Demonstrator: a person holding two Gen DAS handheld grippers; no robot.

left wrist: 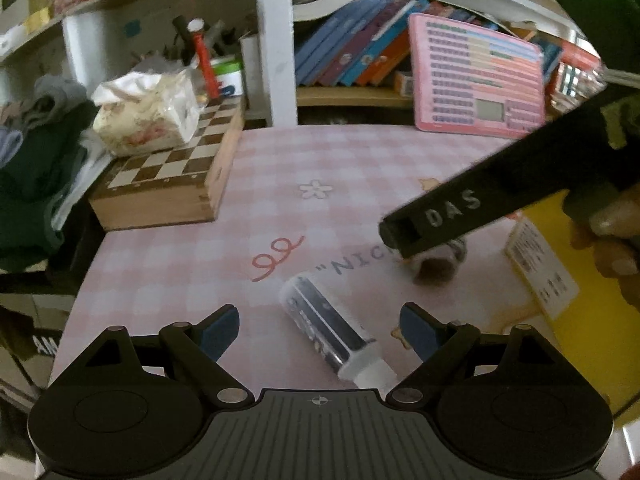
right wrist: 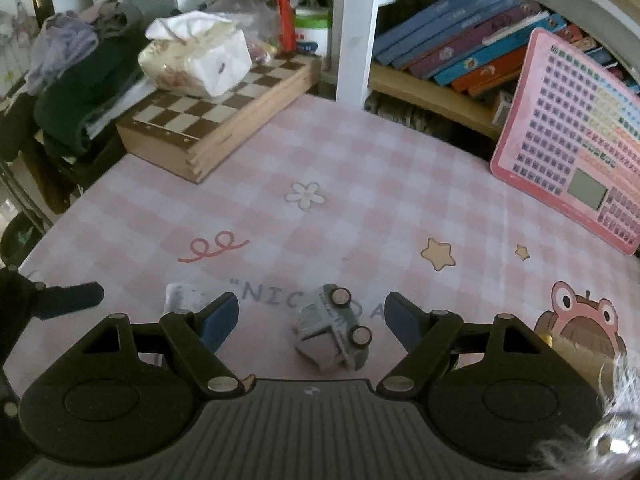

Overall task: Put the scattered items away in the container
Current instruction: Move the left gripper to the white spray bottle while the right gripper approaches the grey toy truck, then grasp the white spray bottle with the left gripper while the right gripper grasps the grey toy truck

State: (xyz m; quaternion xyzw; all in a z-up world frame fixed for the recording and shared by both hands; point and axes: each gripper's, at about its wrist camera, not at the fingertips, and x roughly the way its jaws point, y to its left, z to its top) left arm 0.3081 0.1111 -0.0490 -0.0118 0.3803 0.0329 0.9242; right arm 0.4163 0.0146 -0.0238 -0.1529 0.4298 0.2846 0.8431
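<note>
In the left wrist view my left gripper [left wrist: 320, 328] is open over a silver tube with a white cap [left wrist: 334, 330] lying on the pink checked tablecloth [left wrist: 280, 168], the tube between the blue fingertips. The right gripper's black arm [left wrist: 480, 204] reaches in from the right above a small toy car [left wrist: 438, 266]. A yellow container [left wrist: 592, 320] stands at the right edge. In the right wrist view my right gripper [right wrist: 312, 320] is open around the grey toy car [right wrist: 332, 330], which lies on its side. The tube's end [right wrist: 182, 298] shows behind the left finger.
A wooden chessboard box [left wrist: 168, 176] with a tissue pack [left wrist: 148, 114] sits at the back left. A pink keypad toy [left wrist: 480, 76] leans on the bookshelf at the back right. Dark clothes [left wrist: 36, 168] pile at the left. The left gripper's fingertip [right wrist: 72, 300] shows at the right view's left edge.
</note>
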